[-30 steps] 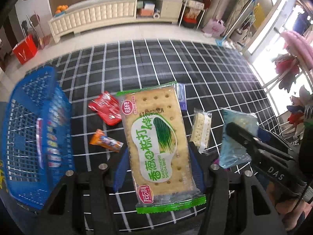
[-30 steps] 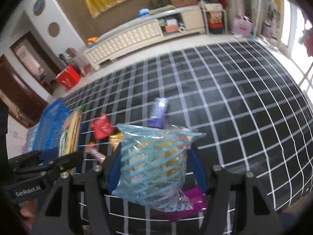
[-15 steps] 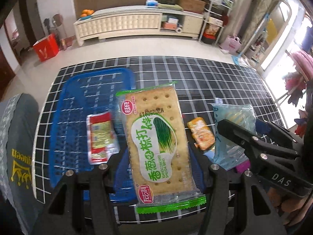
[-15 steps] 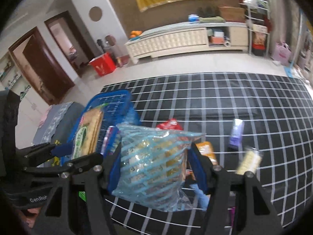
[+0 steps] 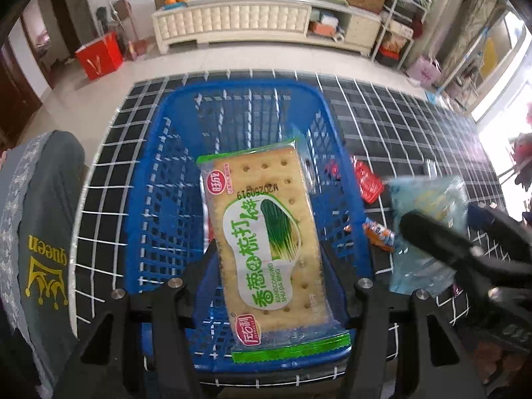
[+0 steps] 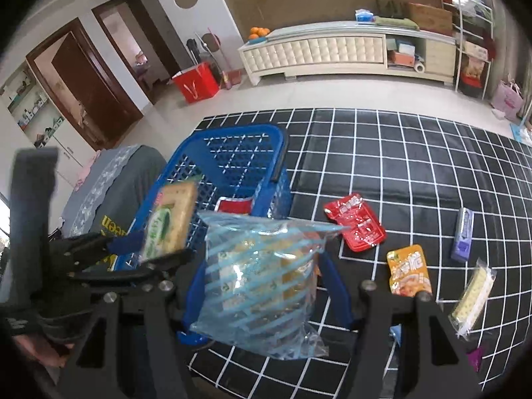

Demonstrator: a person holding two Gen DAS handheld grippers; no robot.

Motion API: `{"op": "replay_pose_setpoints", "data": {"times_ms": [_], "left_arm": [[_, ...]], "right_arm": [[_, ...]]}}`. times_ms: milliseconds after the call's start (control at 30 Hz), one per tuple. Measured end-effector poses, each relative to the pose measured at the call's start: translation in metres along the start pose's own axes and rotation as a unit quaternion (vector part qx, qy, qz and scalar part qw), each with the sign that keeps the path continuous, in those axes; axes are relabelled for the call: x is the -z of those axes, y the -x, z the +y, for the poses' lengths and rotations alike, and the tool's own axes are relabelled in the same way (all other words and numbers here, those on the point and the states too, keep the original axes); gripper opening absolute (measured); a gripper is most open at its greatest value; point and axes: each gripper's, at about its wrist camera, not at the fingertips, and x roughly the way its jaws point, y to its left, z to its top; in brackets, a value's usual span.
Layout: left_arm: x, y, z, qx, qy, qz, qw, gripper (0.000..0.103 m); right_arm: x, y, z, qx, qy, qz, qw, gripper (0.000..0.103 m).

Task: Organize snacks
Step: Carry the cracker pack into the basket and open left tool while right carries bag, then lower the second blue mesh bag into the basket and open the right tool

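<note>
As seen from the left wrist view: left hand-held gripper (image 5: 269, 262), jaws pinching a green-edged soda cracker packet (image 5: 266, 236) by its long sides, held over the blue plastic basket (image 5: 166, 179). The basket stands on a black desk with a white grid (image 5: 399, 116), at its left end. To the right of the basket, on the desk: one red sachet (image 5: 367, 181), one small orange-and-blue wrapper (image 5: 379, 234). At the far right, the right hand-held gripper (image 5: 432, 232) carries a pale blue bag. A grey cushion with a gold crown print (image 5: 43, 232) lies left of the desk.

Right wrist view: right hand-held gripper (image 6: 262, 286), jaws pinching a blue-striped clear bag of snacks (image 6: 259, 282), just right of the basket's near corner and not yet over it. One red packet (image 6: 232, 205) already lies inside the basket. Loose on the desk, right of the basket: orange pouch (image 6: 409, 269), purple stick pack (image 6: 464, 234), slim cracker pack (image 6: 473, 294).

Risk, judged: both grippers converge on one basket and may collide. The striped bag, if let go now, would likely catch the rim and fall outside. The long cracker packet could snap if pressed against the wall.
</note>
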Motion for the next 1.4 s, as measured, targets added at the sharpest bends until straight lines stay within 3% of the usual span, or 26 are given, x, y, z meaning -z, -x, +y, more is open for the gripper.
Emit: {"op": "replay_pose_setpoints", "data": {"times_ms": [200, 267, 367, 567, 933, 1200, 1400], "left_arm": [[0.002, -0.03, -0.008, 0.004, -0.004, 0.027, 0.9996, 0.055], [0.005, -0.034, -0.013, 0.003, -0.009, 0.03, 0.9995, 0.065], [0.01, -0.033, -0.015, -0.008, -0.014, 0.026, 0.9995, 0.069], [0.015, -0.012, -0.006, 0.013, 0.002, 0.008, 0.9999, 0.069], [0.022, 0.049, 0.029, -0.005, 0.01, -0.052, 0.9986, 0.069], [0.031, 0.053, 0.069, -0.01, 0.038, -0.058, 0.9975, 0.069], [0.037, 0.052, 0.089, -0.01, 0.05, -0.065, 0.9966, 0.069]], "right_arm": [[0.004, 0.003, -0.005, 0.015, -0.004, 0.001, 1.0, 0.067], [0.004, 0.004, -0.006, 0.022, -0.001, 0.002, 1.0, 0.067], [0.005, 0.005, -0.007, 0.022, -0.004, 0.0, 1.0, 0.067], [0.0, 0.013, 0.002, 0.012, 0.0, -0.005, 1.0, 0.067], [-0.021, 0.01, 0.055, -0.009, 0.044, -0.01, 0.999, 0.067], [-0.021, -0.024, 0.089, -0.004, 0.068, 0.027, 0.997, 0.067], [-0.015, -0.044, 0.094, 0.003, 0.062, 0.05, 0.997, 0.067]]}}
